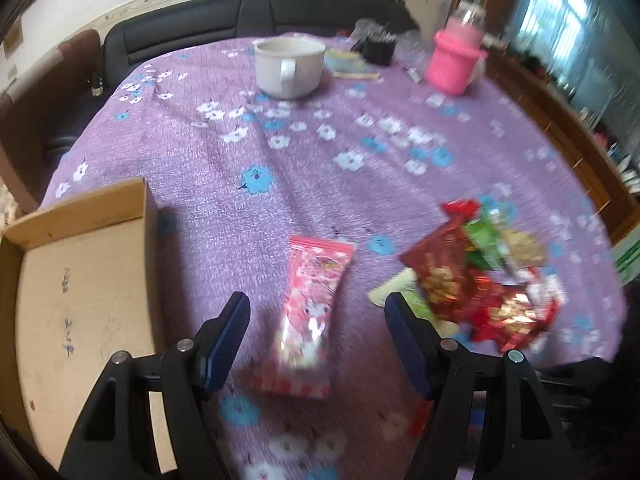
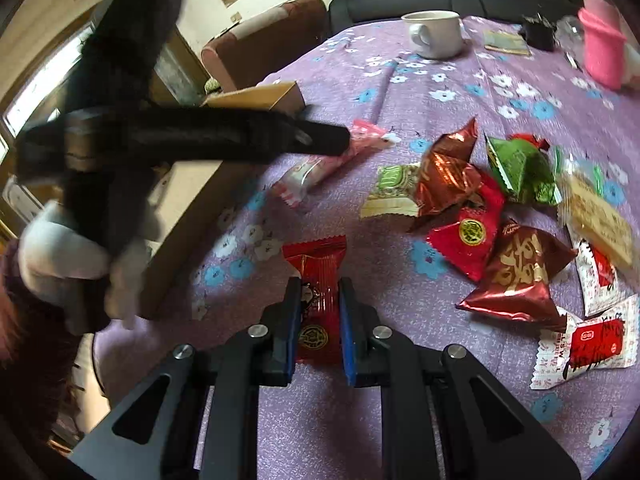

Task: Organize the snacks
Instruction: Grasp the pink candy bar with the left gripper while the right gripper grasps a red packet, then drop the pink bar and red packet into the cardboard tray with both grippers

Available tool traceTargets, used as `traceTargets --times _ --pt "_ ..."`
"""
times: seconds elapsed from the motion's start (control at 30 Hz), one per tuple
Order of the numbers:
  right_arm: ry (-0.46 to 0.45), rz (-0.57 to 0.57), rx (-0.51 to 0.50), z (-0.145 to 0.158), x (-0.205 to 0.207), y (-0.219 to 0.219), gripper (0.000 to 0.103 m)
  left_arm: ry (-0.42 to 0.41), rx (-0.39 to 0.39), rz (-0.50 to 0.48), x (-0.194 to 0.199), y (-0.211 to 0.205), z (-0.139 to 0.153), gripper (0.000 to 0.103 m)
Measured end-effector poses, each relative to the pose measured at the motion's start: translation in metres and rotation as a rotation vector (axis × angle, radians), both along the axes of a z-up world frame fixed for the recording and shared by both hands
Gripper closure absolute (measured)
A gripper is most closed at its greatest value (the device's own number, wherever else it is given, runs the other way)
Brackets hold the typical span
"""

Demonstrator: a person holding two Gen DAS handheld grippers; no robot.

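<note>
The left gripper [image 1: 316, 312] hung over the purple flower-printed cloth [image 1: 224, 152] covering the bench, its jaws wide apart on either side of a long pink-and-white snack packet [image 1: 310, 312] that lay flat on the cloth; whether the fingers touched it could not be told through the blur. Just beside that pink packet, on the side away from the heap, stood the open brown cardboard box [image 1: 84, 280]. On the packet's other side lay the loose heap of red, maroon and green foil snack packets [image 1: 476, 280].

The right gripper [image 2: 319, 300] had its jaws clamped on a small red foil snack packet [image 2: 316, 268], which stuck out ahead of the blue pads [image 2: 347, 320], nearer the camera than the pink packet [image 2: 320, 164] in this view. Far beyond the pink packet, a white ceramic mug [image 1: 289, 66] and a pink plastic container [image 1: 456, 56] stood near the bench's back edge.
</note>
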State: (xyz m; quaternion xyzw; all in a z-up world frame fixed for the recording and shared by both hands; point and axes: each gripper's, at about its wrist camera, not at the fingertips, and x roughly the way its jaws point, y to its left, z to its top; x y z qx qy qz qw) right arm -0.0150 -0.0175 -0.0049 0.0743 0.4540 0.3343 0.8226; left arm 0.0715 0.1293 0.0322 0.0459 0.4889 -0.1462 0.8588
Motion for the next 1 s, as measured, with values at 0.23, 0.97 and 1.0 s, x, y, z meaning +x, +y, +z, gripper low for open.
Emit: traceTargets --times 0.23,0.97,1.0 --pt "0.011 0.005 0.031 0.001 0.001 -0.003 0.083 -0.004 0.121 0.003 -0.001 -0.016 -0.014 0.081" --pt "-0.035 0.078 0.141 0.063 -0.027 0.039 0.083 -0.140 -0.150 0.360 -0.110 0.163 0.053 0.081" --pt "-0.028 0.096 0.141 0.066 -0.027 0.050 0.083 -0.133 -0.148 0.377 -0.111 0.169 0.048 0.081"
